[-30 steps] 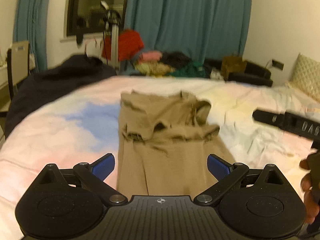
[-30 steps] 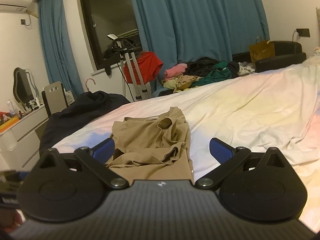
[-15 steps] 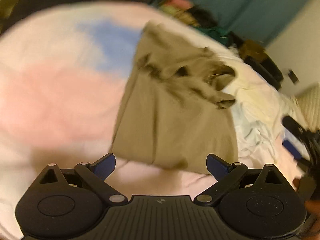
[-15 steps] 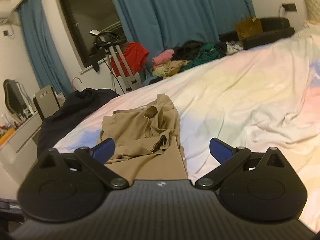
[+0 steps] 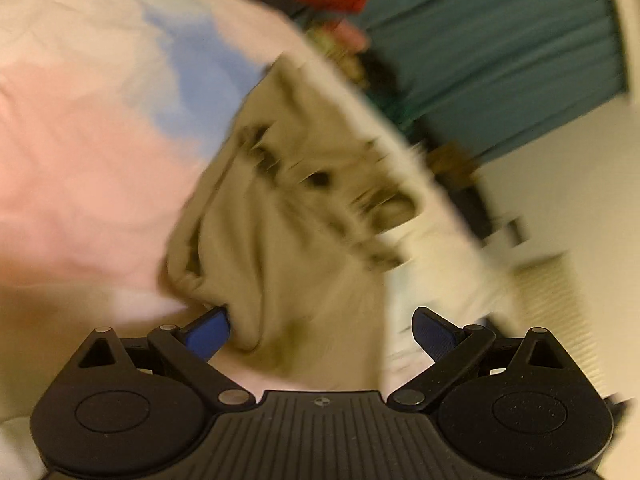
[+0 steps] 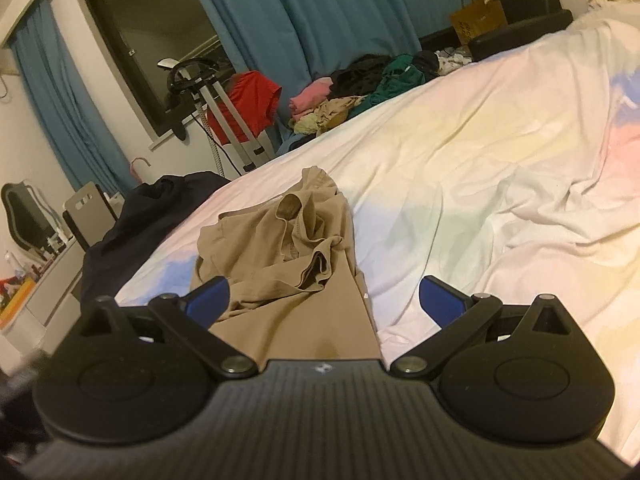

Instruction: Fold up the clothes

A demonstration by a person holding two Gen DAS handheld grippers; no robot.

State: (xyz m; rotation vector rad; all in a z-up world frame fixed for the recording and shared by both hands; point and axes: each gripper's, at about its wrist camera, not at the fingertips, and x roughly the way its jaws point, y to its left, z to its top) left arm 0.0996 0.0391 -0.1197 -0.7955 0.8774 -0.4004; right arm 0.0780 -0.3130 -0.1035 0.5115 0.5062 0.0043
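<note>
A tan garment [image 5: 304,240] lies on the pastel bedsheet [image 5: 80,152], its sleeves crumpled over the top half. The left wrist view is blurred and tilted. My left gripper [image 5: 322,330] is open, low over the garment's near hem, and its left blue fingertip [image 5: 210,330] touches a bunched fold of the cloth. In the right wrist view the same tan garment [image 6: 288,248] runs from the bed's middle down under my right gripper [image 6: 324,300], which is open and holds nothing.
A pile of clothes [image 6: 360,92] sits at the bed's far edge before blue curtains [image 6: 320,12]. A dark garment [image 6: 132,220] drapes the bed's left side beside a chair [image 6: 86,210]. A steamer stand with a red top [image 6: 244,106] stands by the window. Rumpled sheet [image 6: 520,168] spreads right.
My left gripper has dropped and tilted toward the garment's near left corner, which has bunched up against the left fingertip. The right gripper has tilted and come slightly closer to the garment.
</note>
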